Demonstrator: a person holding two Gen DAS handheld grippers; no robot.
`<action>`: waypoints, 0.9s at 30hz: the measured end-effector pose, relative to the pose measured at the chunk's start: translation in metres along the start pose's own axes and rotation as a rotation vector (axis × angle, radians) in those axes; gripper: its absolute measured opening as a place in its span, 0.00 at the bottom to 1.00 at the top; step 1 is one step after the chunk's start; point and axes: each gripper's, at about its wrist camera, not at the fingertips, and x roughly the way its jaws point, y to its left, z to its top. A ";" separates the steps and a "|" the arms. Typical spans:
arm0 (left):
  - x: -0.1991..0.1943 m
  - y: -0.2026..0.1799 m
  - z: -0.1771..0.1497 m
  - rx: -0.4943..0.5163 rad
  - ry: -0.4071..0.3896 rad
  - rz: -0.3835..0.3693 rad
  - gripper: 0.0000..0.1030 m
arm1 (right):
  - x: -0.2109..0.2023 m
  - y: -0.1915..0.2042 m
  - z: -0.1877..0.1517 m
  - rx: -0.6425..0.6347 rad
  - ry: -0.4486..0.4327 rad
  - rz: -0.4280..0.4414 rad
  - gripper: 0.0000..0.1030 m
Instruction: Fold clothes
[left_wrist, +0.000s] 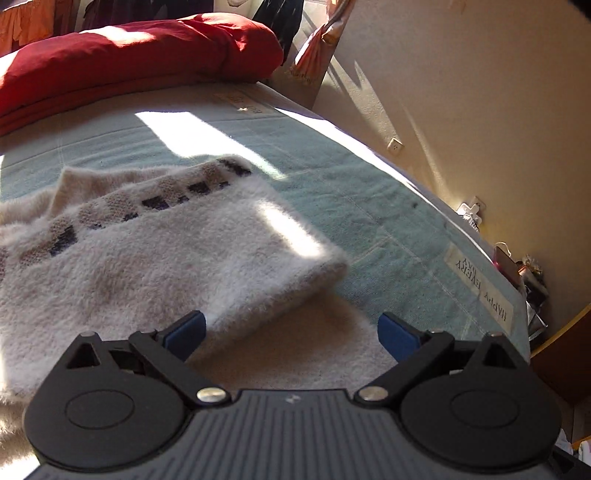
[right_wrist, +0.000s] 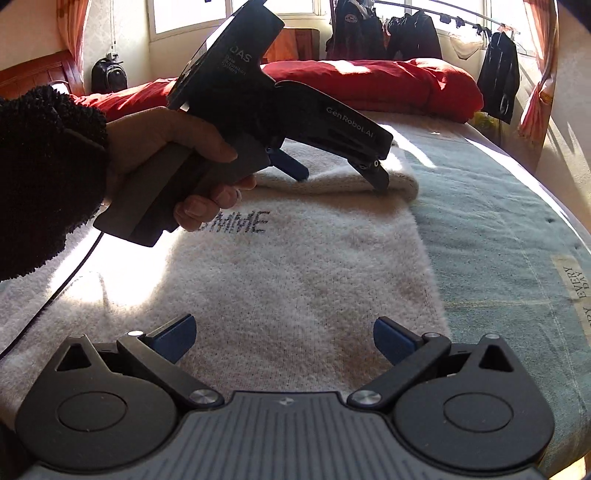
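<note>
Sweater (right_wrist: 295, 280) lettered "MME", left tool (right_wrist: 340, 173) marked "GenRobot.AI"

Bed (right_wrist: 498, 229) with pale green cover, cream sweater (right_wrist: 295, 266), red duvet (right_wrist: 388, 81) behind

A: Garment?
B: Fluffy cream knit sweater (right_wrist: 295, 266), lying flat on the pale green bed cover (right_wrist: 498, 229). Dark lettering ending "MME" across the body.
A: State?
B: Partly folded. One section is turned over on top, showing a band of brown and dark checks (left_wrist: 147, 206); its folded corner sits toward the cover's "HAPPY EVERY DAY" label (left_wrist: 480, 284).
</note>
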 end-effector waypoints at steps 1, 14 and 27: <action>-0.001 -0.003 0.005 0.009 -0.021 -0.011 0.96 | 0.001 -0.001 0.000 0.003 -0.001 0.000 1.00; 0.001 0.008 0.018 -0.027 -0.034 0.030 0.96 | 0.001 -0.010 0.001 0.040 -0.010 0.001 1.00; -0.011 0.098 0.023 -0.264 -0.075 0.161 0.96 | 0.006 -0.009 0.000 0.044 0.000 -0.007 1.00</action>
